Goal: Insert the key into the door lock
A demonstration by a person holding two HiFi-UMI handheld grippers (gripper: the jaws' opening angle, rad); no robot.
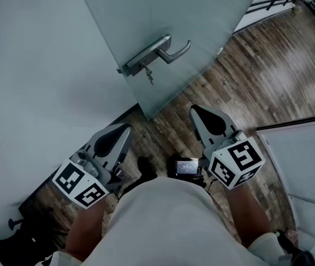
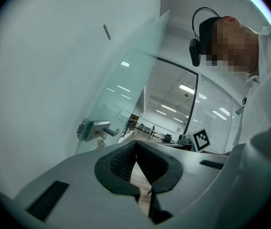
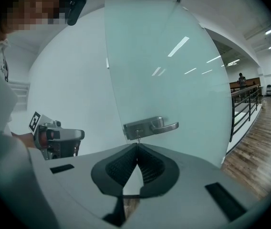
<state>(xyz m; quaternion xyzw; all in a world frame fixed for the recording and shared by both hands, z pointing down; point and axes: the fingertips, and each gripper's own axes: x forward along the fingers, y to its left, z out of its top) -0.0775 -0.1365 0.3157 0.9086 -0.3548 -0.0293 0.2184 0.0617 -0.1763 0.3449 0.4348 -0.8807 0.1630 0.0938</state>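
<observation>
You hold your left gripper (image 1: 122, 131) and right gripper (image 1: 197, 113) closed and empty; a key (image 1: 149, 77) hangs from the door lock (image 1: 140, 65) at twelve o'clock.

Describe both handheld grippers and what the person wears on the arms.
Both the left gripper and right gripper are pale grey, wedge-shaped shells with black ribbed pads inside the jaws. Each carries a white cube printed with black square markers. The forearms are unsleeved; the top is pale.
</observation>
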